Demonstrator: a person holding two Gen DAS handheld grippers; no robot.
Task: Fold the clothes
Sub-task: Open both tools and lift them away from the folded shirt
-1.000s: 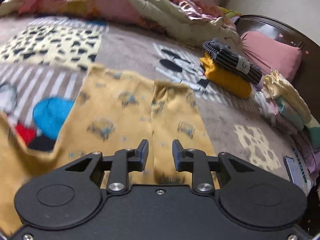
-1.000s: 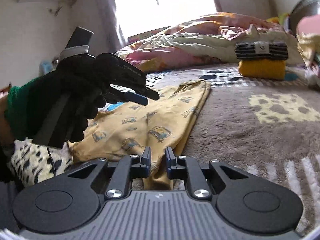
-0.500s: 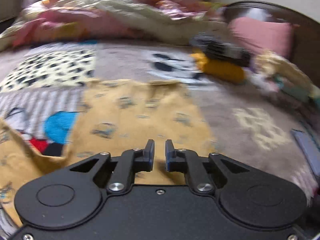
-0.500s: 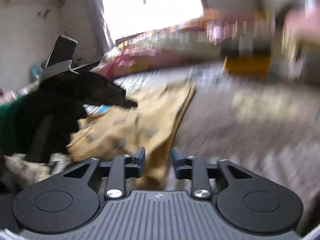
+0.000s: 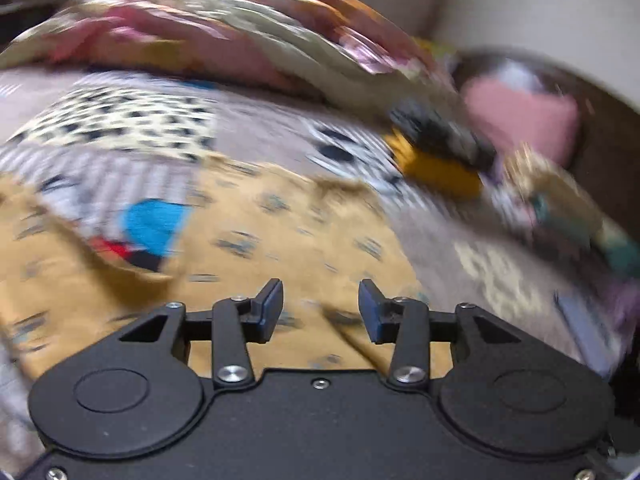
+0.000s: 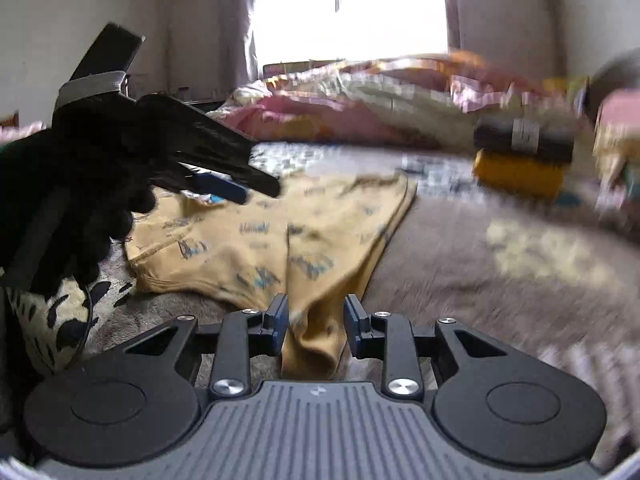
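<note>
On a bed (image 6: 500, 280) spread with a patchwork blanket, a yellow printed garment (image 6: 256, 236) lies partly folded, its long axis running from the near edge, under the right tool (image 6: 316, 320), away toward the heaped quilts (image 6: 360, 108) at the far side. The near end of the garment bunches into a thick fold that sits between the right tool's jaws; the jaws stand parted on either side of that fold, and whether the pads press the cloth cannot be told for certain, though a sliver of gap shows on both sides. The right tool's jaws have just been opening, with the cloth between them.

The left tool (image 5: 320, 308), seen from its own camera, hovers over the same yellow garment (image 5: 288, 240), jaws released and holding nothing; they have just been opening, with only the flat cloth showing beyond them. From the right camera the left tool (image 6: 224, 168) is carried in a black-gloved hand (image 6: 76, 184) above the garment's far left corner, so the left is nearer that loose side while the right is nearer the bunched end.

No container is in play. Finished work sits stacked well apart at the far right: a striped dark piece (image 6: 524, 138) resting on a folded orange piece (image 6: 520, 174), with a pink pillow (image 5: 524, 120) beyond.
</note>
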